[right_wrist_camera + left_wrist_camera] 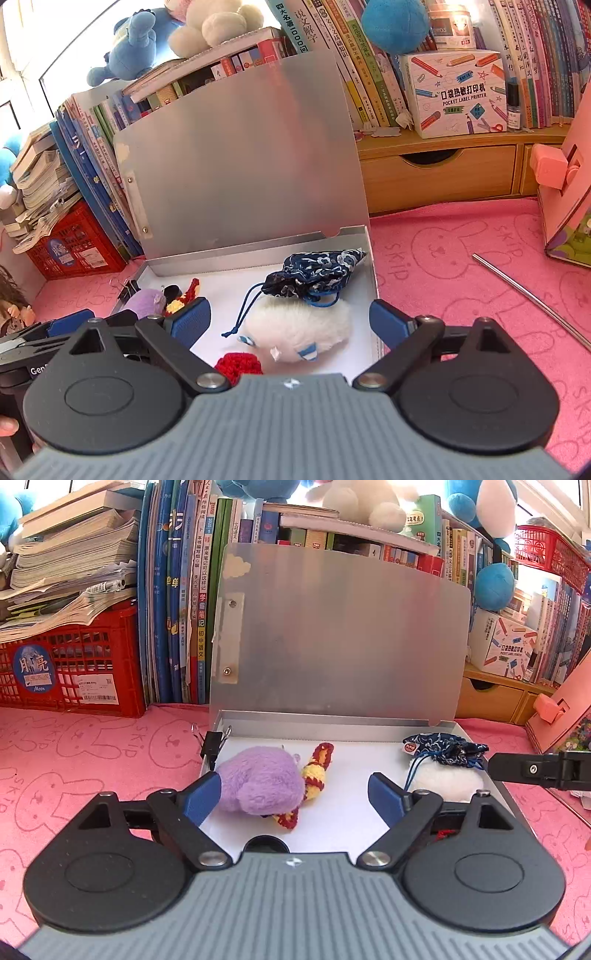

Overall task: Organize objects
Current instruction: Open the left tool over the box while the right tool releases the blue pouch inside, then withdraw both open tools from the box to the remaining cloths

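Note:
An open metal box (325, 718) lies on the pink cloth with its lid (340, 635) standing upright. Inside rest a purple plush (258, 781), a yellow-and-red knitted piece (316, 771), a dark blue patterned pouch (317, 271), a white plush (295, 330) and a red knitted piece (238, 363). My left gripper (294, 777) is open over the box's left half, and the purple plush lies against its left finger (201, 797). My right gripper (290, 302) is open around the white plush without pressing it. The right gripper's finger (535, 770) shows at the box's right edge.
A black binder clip (212, 744) sits on the box's left rim. Behind stand books, a red crate (70, 668), wooden drawers (439, 177) and a label printer carton (456, 92). A metal rod (532, 295) and a pink case (565, 206) lie to the right.

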Motion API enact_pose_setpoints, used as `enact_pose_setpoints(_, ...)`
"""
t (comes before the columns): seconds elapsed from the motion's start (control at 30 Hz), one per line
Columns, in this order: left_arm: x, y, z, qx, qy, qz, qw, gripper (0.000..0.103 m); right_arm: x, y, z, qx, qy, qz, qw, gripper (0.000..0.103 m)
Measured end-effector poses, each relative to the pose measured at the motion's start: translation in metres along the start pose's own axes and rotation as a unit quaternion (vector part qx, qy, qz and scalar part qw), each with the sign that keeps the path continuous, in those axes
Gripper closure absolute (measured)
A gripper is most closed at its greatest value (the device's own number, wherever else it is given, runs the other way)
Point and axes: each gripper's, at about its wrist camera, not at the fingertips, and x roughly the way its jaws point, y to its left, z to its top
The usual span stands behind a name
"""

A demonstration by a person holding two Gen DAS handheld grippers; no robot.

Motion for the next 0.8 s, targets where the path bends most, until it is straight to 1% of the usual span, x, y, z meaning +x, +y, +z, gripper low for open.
enact_pose_setpoints(0.33,-0.064,-0.020,-0.042,0.031,0.009,-0.029,0.9991,0.013,-0.070,0.017,-0.033,-0.036,-0.029,0.028,0.999,0.004)
enact_pose_setpoints(0.5,-0.096,-0.021,-0.063,0.020,0.014,-0.056,0.9981,0.013,-0.105,0.030,-0.057,-0.060,-0.039,0.054,0.996,0.003)
enact_pose_setpoints(0.67,-0.126,-0.027,-0.084,0.030,0.009,-0.066,0.9973,0.013,-0.133,0.040,-0.080,-0.079,-0.046,0.072,0.993,0.002)
enact_pose_setpoints(0.8,-0.149,-0.032,-0.105,0.040,0.007,-0.077,0.9962,0.013,-0.148,0.046,-0.099,-0.094,-0.044,0.079,0.991,0.002)
